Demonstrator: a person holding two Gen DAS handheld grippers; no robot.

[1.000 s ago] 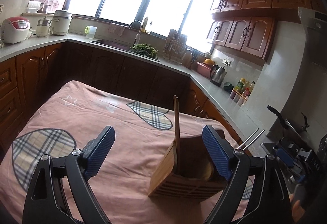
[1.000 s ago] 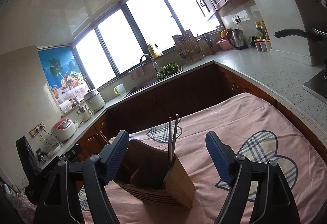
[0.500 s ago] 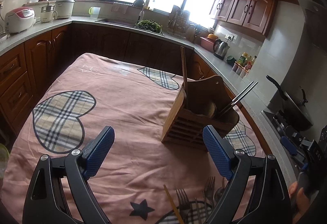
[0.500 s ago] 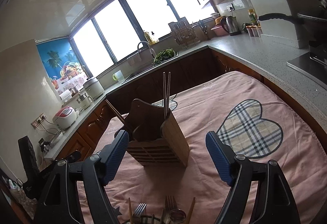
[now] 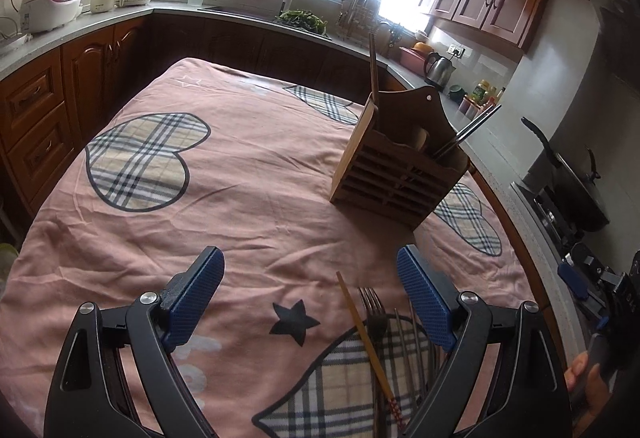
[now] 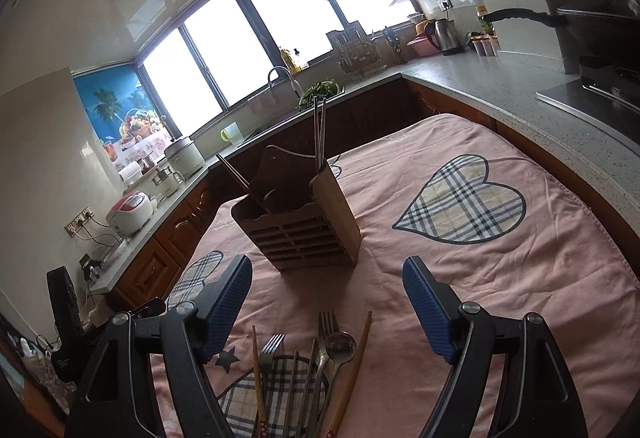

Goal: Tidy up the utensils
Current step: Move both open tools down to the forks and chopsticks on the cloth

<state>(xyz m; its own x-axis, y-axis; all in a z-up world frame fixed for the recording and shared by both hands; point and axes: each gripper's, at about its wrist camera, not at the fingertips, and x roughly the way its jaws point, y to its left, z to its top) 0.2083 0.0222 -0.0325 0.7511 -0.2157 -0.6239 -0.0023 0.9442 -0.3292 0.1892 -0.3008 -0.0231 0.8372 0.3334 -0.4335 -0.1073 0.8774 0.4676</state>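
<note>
Both the left tool [image 5: 310,292] and right tool [image 6: 326,300] are being held wide, empty, over the pink heart-patterned table [image 6: 500,278]. The slatted wooden utensil holder [image 6: 300,222] is standing at twelve o'clock, loose forks, a spoon and seemingly chopsticks [image 6: 308,370] at six.

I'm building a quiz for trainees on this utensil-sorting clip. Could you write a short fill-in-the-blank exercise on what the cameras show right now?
1. The wooden utensil holder stands on a pink ____ with plaid hearts.
2. Both the left hand-held gripper and the right hand-held gripper are ____, holding nothing.
3. The loose forks, spoon and chopsticks lie ____ the holder, on the cloth.

Missing words: tablecloth; open; outside
</note>
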